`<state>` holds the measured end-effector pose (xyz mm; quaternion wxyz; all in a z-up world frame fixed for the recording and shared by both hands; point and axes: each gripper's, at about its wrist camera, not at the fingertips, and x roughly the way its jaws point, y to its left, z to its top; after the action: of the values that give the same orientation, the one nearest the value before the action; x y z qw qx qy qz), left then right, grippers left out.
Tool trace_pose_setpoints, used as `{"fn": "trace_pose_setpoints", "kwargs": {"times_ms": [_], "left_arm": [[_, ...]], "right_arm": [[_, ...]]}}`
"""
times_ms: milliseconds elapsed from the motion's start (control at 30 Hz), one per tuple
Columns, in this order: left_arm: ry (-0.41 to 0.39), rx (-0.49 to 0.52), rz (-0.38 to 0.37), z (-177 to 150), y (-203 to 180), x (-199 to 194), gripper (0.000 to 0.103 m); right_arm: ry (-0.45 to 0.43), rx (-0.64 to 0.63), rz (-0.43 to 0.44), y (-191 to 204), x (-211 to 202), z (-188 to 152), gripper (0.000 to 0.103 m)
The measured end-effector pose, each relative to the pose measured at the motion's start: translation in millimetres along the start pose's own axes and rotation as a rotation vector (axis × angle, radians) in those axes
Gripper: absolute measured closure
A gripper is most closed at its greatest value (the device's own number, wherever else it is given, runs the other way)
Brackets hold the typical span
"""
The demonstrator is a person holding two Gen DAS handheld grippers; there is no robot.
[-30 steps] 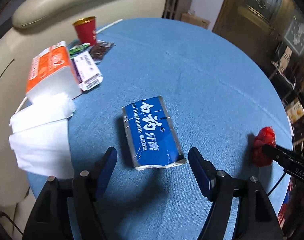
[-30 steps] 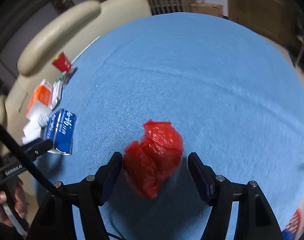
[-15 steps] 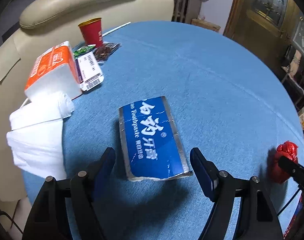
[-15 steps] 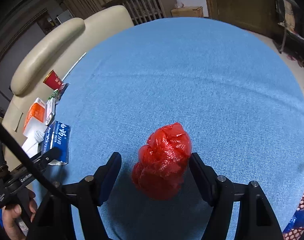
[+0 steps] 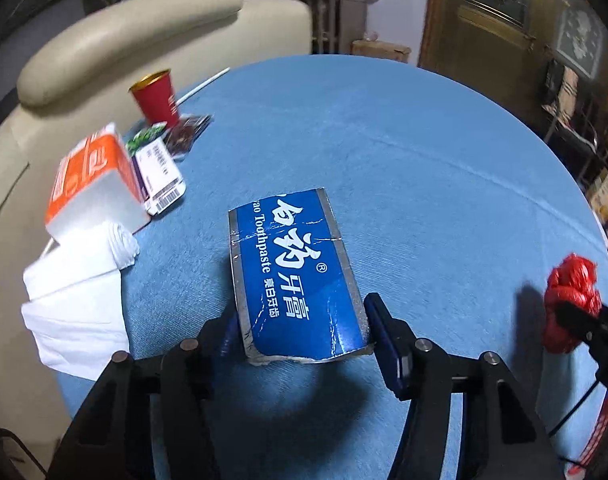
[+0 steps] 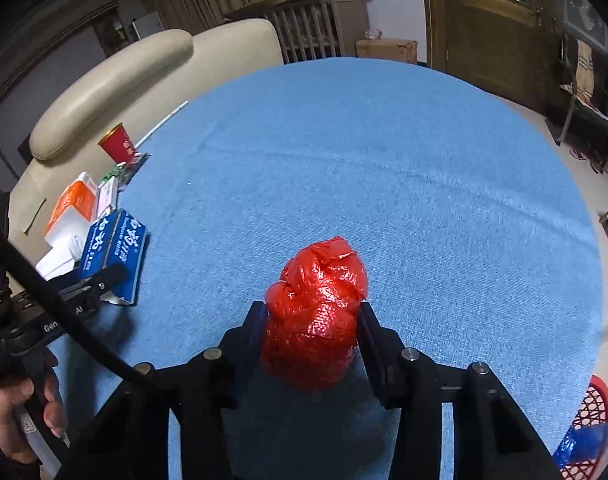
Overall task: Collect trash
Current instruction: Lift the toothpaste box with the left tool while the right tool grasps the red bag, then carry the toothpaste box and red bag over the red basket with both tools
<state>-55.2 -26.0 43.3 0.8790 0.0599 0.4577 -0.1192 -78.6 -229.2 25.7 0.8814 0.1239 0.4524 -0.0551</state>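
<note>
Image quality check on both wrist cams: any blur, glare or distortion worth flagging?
Left wrist: strong fisheye bend with dark corners; sofa and red cup smeared at the far left, toothpaste box sharp, with small glare at its near edge. Right wrist: same bend and dark corners; red bag sharp with specular sparkle; the tablecloth evenly lit.

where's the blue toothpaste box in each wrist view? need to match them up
Left wrist: blue cardboard toothpaste box lies centre-low, its near end between the closing left tongs.
Right wrist: same box at the left edge, the left tongs on its near end.
Shared landmark: red paper cup at the far-left rim of the round blue table.
</note>
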Motion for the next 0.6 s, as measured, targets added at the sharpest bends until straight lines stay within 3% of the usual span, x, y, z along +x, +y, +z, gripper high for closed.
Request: {"fn": "trace_pose_setpoints", "kwargs": {"times_ms": [600], "left_arm": [[0.0,0.137,-0.023,-35,-48,-38,0.042]], "right_arm": [[-0.039,0.102,0.092,-31,-48,-34,0.056]]}}
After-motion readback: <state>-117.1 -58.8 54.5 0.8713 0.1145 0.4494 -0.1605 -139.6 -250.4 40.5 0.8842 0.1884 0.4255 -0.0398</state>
